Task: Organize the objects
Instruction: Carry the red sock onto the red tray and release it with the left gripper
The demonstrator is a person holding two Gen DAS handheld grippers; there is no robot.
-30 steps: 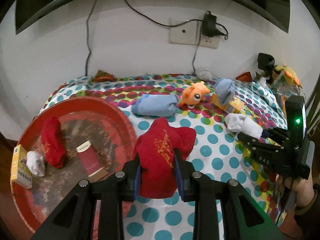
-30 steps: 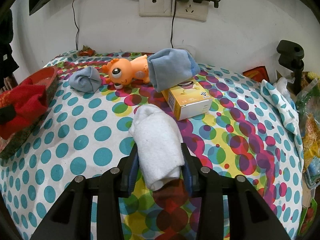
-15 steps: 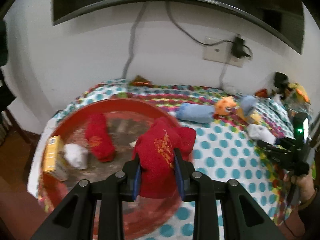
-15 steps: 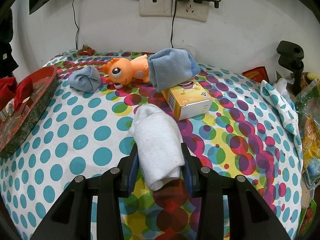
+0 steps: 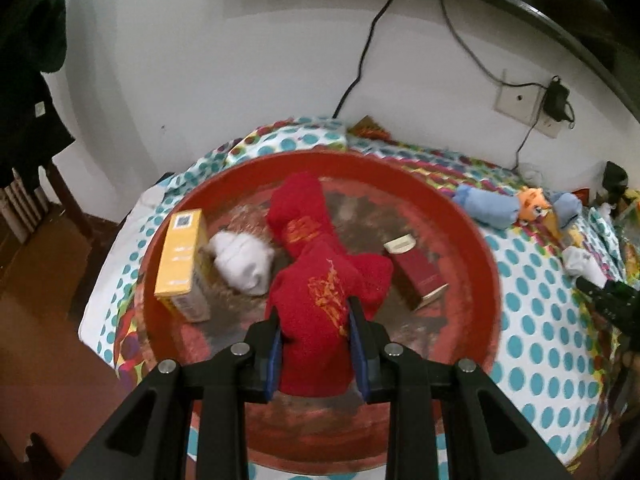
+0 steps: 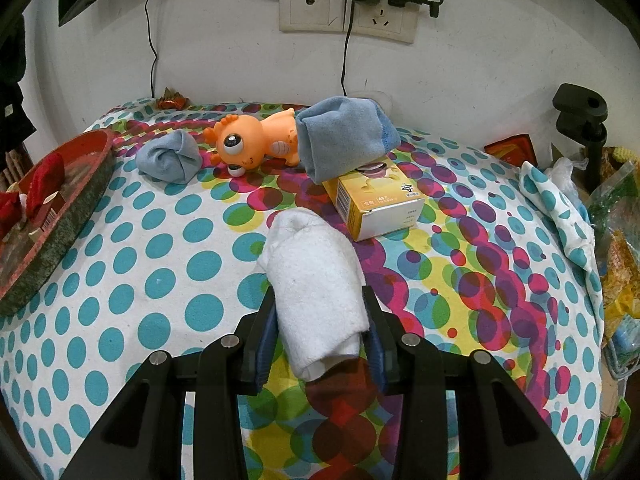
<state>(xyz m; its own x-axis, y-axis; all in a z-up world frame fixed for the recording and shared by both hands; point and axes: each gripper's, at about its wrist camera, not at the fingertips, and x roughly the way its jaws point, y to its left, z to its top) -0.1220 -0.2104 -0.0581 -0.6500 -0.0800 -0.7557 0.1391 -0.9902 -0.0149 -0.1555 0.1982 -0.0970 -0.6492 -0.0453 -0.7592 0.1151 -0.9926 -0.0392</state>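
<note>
My left gripper is shut on a red sock and holds it over the round red tray. In the tray lie another red sock, a white sock, a yellow box and a dark red box. My right gripper is shut on a white sock just above the dotted cloth. Beyond it lie a yellow box with a blue sock on it, an orange toy and a rolled blue sock.
The table with its dotted cloth stands against a white wall with a socket and cables. Bags and clutter crowd the right edge, beside a black clamp. The tray's rim shows at the left of the right wrist view.
My left gripper has carried the red sock leftwards from over the cloth to over the red tray. The right gripper and its white sock have stayed put.
</note>
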